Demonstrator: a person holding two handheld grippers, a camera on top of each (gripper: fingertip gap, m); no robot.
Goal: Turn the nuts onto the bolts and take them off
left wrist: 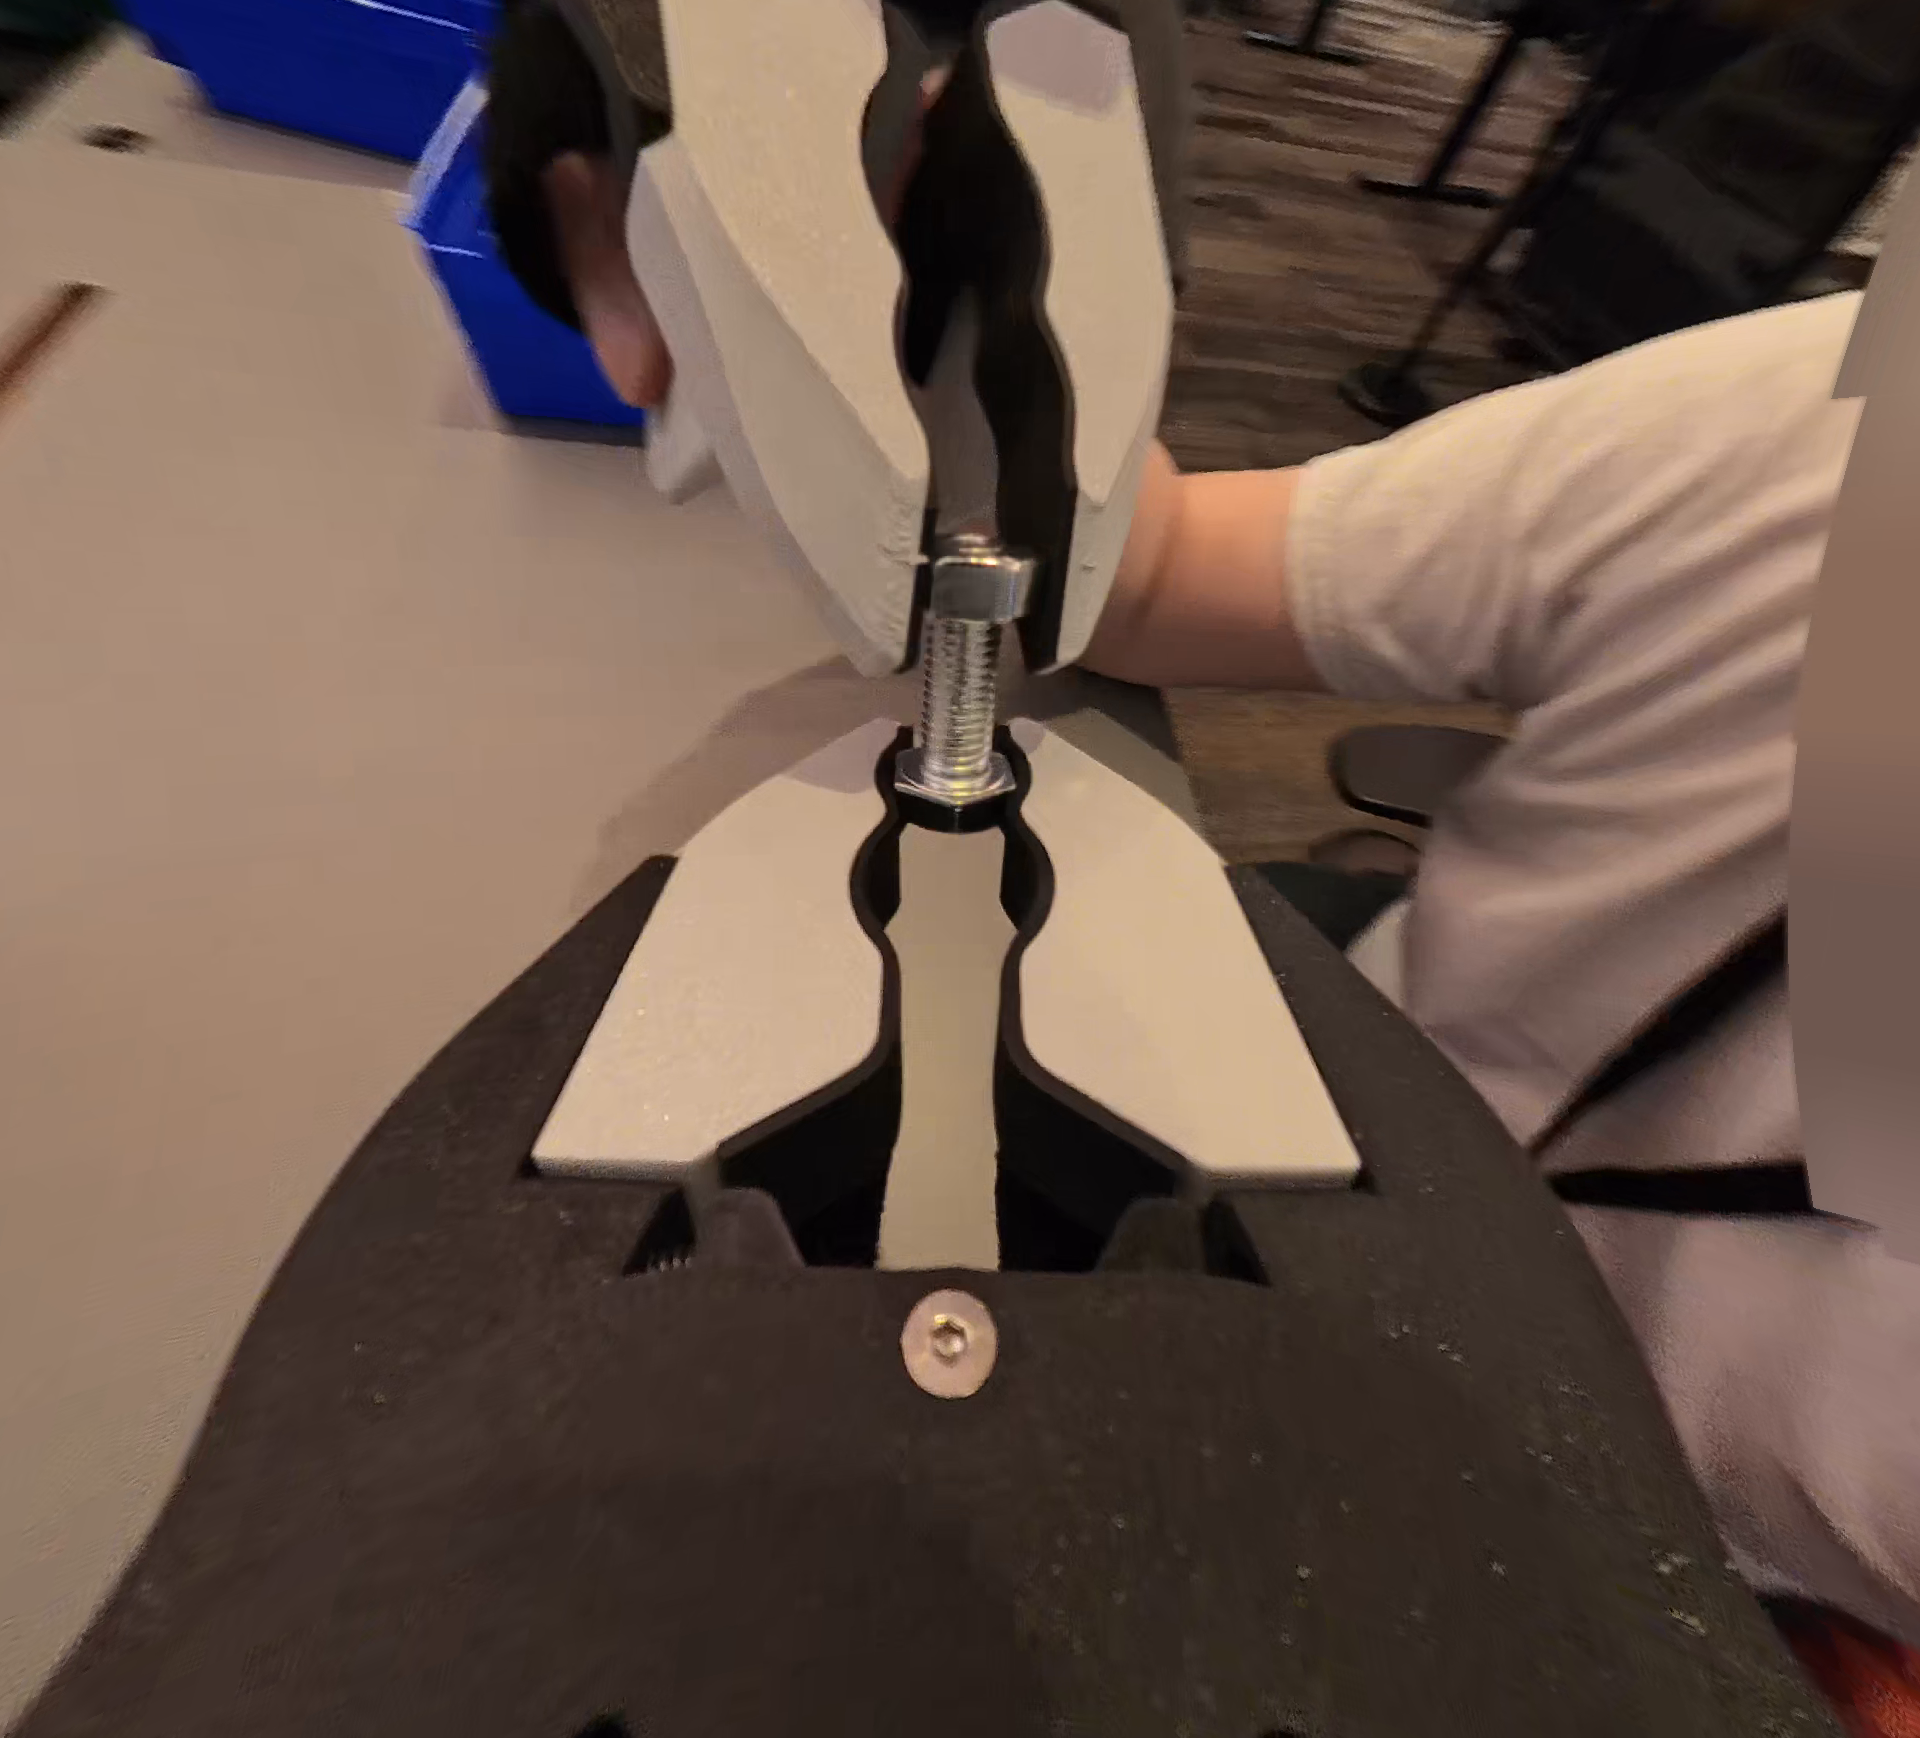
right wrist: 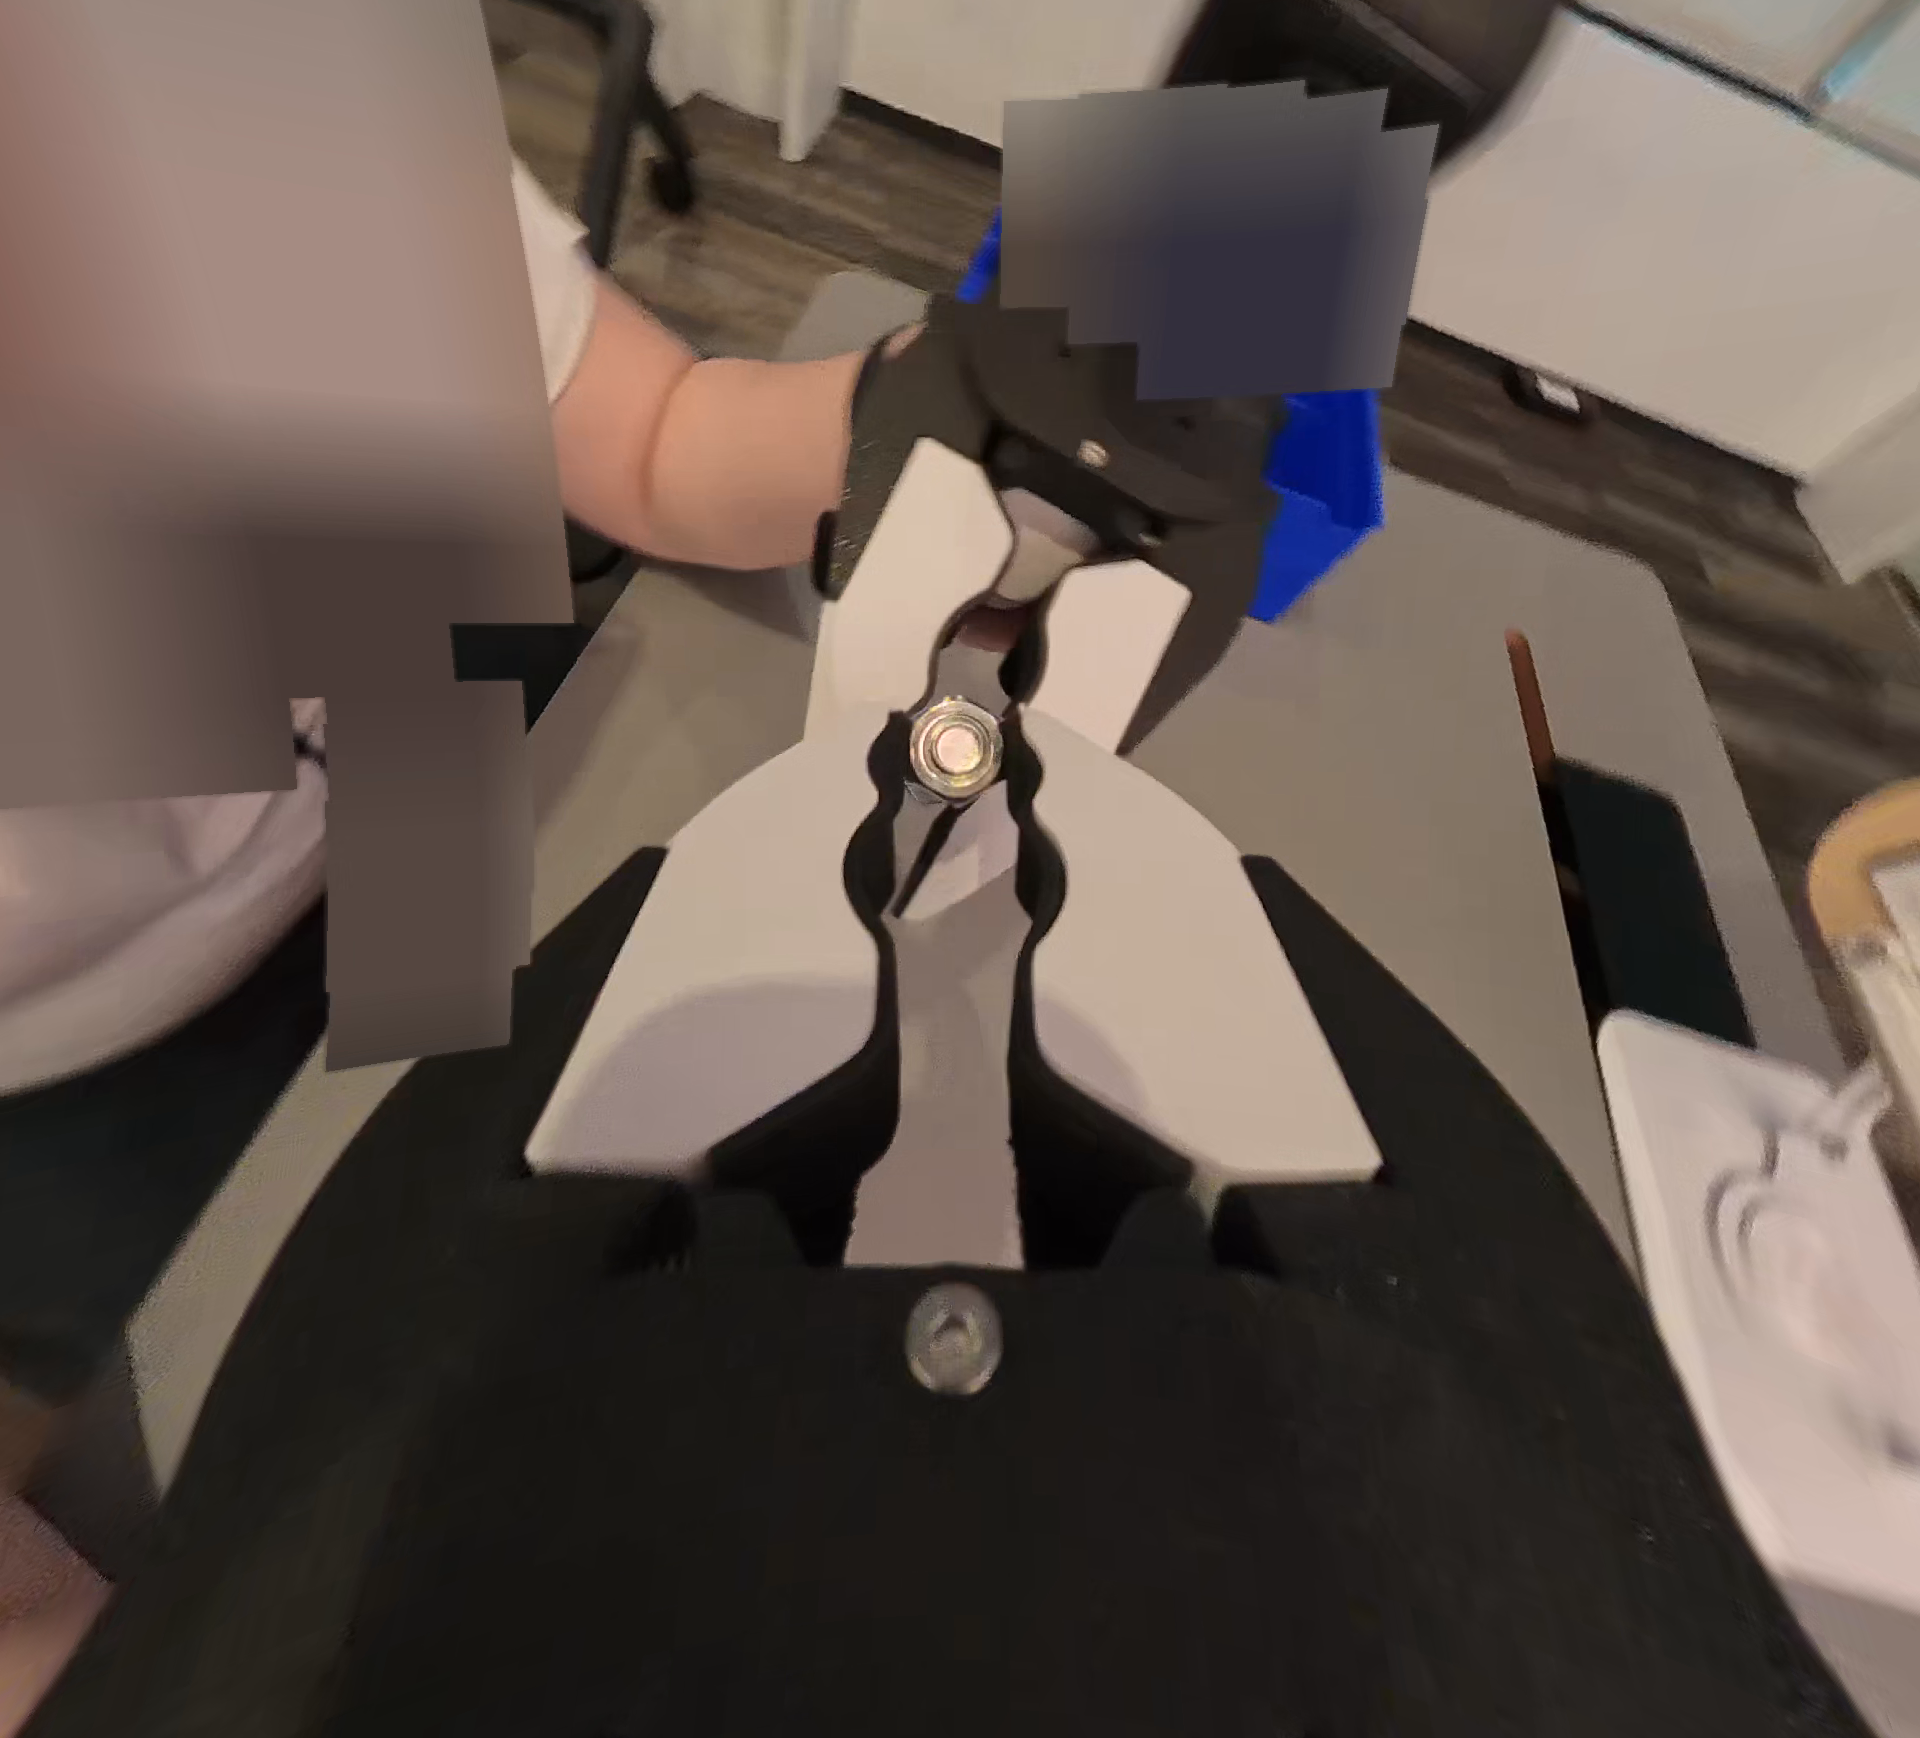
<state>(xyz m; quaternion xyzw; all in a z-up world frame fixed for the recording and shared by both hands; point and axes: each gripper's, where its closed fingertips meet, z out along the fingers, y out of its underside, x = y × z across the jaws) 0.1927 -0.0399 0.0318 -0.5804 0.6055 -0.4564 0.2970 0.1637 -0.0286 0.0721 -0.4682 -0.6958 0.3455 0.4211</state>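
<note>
My left gripper [left wrist: 951, 789] is clamped on the small silver hex nut [left wrist: 951, 776], seating its flats in the notched tips so it cannot spin; my right gripper [left wrist: 977, 592] pinches the hex head of the shiny threaded steel bolt [left wrist: 958, 686], coaxial with the nut, so one can be twisted against the other; both hang above the grey tabletop [left wrist: 312, 649], blue plastic bins [left wrist: 312, 47] well behind.

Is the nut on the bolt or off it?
On. The nut sits around the threaded end of the bolt, held by the left gripper; the right gripper clamps the bolt's head.
</note>
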